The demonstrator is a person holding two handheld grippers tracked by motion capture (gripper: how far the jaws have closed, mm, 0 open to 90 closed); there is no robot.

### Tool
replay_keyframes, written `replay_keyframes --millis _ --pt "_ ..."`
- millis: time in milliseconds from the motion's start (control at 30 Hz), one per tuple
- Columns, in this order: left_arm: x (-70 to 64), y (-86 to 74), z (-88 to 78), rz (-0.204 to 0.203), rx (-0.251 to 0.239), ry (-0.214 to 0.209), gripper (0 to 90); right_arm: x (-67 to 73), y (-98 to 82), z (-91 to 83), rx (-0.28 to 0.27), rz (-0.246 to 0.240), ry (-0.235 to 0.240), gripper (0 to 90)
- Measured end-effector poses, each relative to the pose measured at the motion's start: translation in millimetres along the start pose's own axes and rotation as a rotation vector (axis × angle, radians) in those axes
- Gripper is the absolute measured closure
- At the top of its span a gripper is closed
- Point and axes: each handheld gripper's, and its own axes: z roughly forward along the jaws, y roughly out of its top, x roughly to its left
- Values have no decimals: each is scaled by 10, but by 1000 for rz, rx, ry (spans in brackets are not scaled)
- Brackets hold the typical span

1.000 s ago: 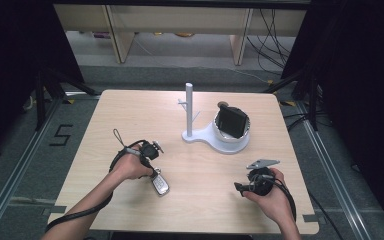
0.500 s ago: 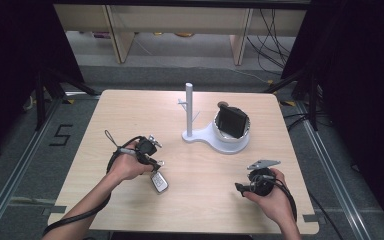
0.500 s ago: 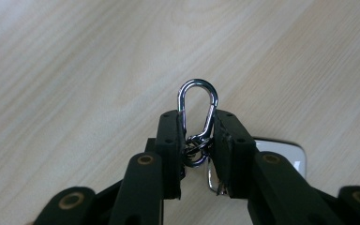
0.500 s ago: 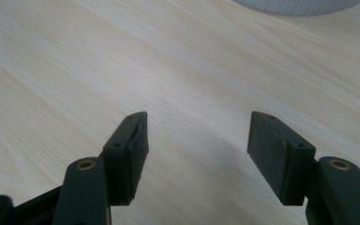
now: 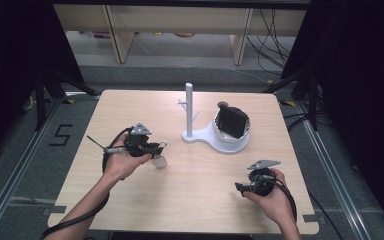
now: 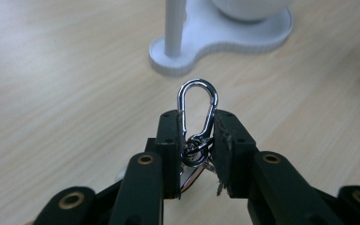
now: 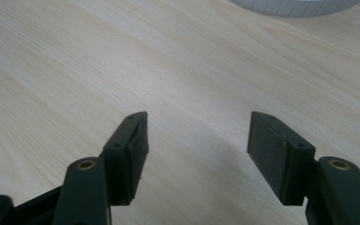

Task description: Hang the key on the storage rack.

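Since the carabiner (image 6: 197, 108) is light, stiff, slick metal, the left hand-held gripper (image 6: 197, 140) clamps its lower end above the worktop (image 6: 51, 93); the dangling keyring may swing, and the right hand-held gripper (image 7: 197, 140) rests open

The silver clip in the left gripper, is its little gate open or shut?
Shut. The silver clip makes an unbroken loop, its gate meeting the hook, clamped in the left gripper.

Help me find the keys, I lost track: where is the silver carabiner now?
The carabiner sits clamped in the left gripper, left of the white stand.
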Motion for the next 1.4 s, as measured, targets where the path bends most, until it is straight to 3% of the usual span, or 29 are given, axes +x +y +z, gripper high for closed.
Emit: replay_keyframes --millis 167,367,400,700,833,933,967,1000,1067,1400 --pt "15 39 -66 -41 -136 -4 723 -12 -3 -4 -6 -7 -6 399" --pt "17 106 -121 -57 -233 4 723 -11 -8 -6 -31 -4 -12 403" --pt "17 119 -125 -57 -242 3 723 -22 -10 -4 -39 -18 -16 405" --pt "3 211 -146 -68 -344 2 723 -28 -34 -23 -66 12 -25 409" --pt "-8 256 -149 -69 -373 2 723 -42 -62 -22 -82 13 -31 411" --pt "-17 299 -155 -71 -394 4 724 -30 -79 -17 -90 43 -26 411" --pt "-20 316 -156 -72 -399 4 723 -43 -90 -7 -95 20 -30 411" --pt "-21 331 -157 -74 -408 5 724 -33 -88 -15 -86 35 -25 411" --pt "-24 360 -158 -78 -425 6 724 -44 -98 -8 -96 17 -32 411" --pt "-46 524 -158 -75 -489 6 724 -20 -101 -20 -95 42 -30 410"
